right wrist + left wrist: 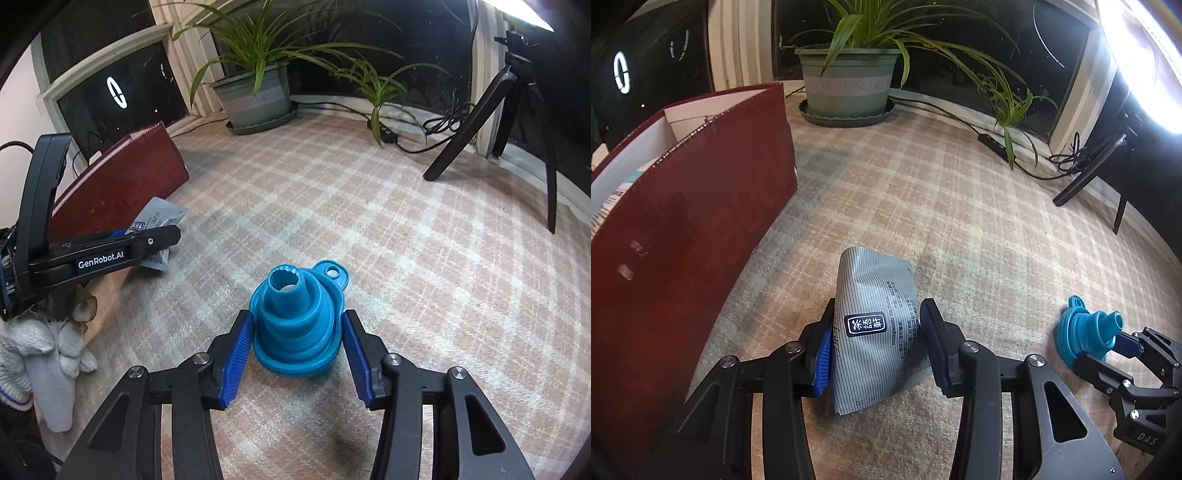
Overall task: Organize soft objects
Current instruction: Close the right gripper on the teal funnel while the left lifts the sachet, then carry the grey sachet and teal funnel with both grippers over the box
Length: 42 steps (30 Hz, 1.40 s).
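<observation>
Surface: a pink-and-grey plaid cloth (369, 221) by a dark window; a potted green plant (849, 85) stands far off.
Progress: I judge nothing stowed yet; the dark red open box (701, 221) waits at left.
Left: your left gripper (877, 343) pinches the grey striped foil pouch (875, 325), angled down.
Right: your right gripper (297, 349) brackets the blue collapsible silicone funnel (295, 325), jaws narrow; contact unclear.

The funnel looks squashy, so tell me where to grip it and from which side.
Grip the blue collapsible funnel across its wide bottom ring, from the near side, where the right gripper already straddles it. It sits spout up, with its hanging tab at the far side.
</observation>
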Motion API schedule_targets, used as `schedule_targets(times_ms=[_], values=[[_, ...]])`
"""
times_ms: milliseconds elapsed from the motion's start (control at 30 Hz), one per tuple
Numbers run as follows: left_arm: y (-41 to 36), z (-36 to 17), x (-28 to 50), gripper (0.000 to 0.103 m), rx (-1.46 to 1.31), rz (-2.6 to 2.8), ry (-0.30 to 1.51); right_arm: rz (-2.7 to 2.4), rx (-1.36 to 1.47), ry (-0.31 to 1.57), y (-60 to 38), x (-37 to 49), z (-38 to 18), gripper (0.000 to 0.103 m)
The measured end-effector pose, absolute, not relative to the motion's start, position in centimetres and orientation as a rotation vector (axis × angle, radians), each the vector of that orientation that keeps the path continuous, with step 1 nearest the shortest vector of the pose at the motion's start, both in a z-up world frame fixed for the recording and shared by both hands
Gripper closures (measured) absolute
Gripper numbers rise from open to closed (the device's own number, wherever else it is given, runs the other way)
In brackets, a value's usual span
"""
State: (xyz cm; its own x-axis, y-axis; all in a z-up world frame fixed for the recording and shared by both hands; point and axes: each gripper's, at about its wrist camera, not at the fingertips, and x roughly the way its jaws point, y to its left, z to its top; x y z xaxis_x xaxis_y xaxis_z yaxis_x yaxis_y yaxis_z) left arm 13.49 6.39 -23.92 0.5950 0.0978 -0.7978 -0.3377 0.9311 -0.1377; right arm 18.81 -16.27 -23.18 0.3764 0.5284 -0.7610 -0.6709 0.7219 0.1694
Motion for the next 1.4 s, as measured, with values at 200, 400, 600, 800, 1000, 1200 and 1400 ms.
schedule_targets(times_ms=[200, 400, 600, 800, 1000, 1200, 1400], values=[[6.3, -23.0, 13.2, 0.062, -0.296, 0.254, 0.879, 0.770, -0.195, 0.845, -16.3, 18.5, -21.6, 0.059], [6.3, -21.3, 12.8, 0.062, -0.299, 0.245, 0.849, 0.789, -0.212, 0.793, -15.8, 17.8, -19.5, 0.059], [6.7, -18.8, 11.6, 0.062, -0.295, 0.245, 0.803, 0.823, -0.219, 0.753, -14.8, 17.2, -17.5, 0.059], [8.2, -15.8, 9.8, 0.062, -0.303, 0.273, 0.751, 0.874, -0.241, 0.702, -12.8, 16.5, -15.1, 0.059], [9.9, -13.6, 7.6, 0.062, -0.304, 0.310, 0.711, 0.938, -0.269, 0.656, -10.0, 15.7, -13.1, 0.059], [12.3, -12.1, 5.2, 0.062, -0.307, 0.371, 0.683, 1.016, -0.295, 0.622, -5.9, 15.0, -11.3, 0.059], [14.8, -11.6, 3.0, 0.062, -0.333, 0.425, 0.663, 1.083, -0.311, 0.627, -1.2, 14.7, -10.6, 0.059]])
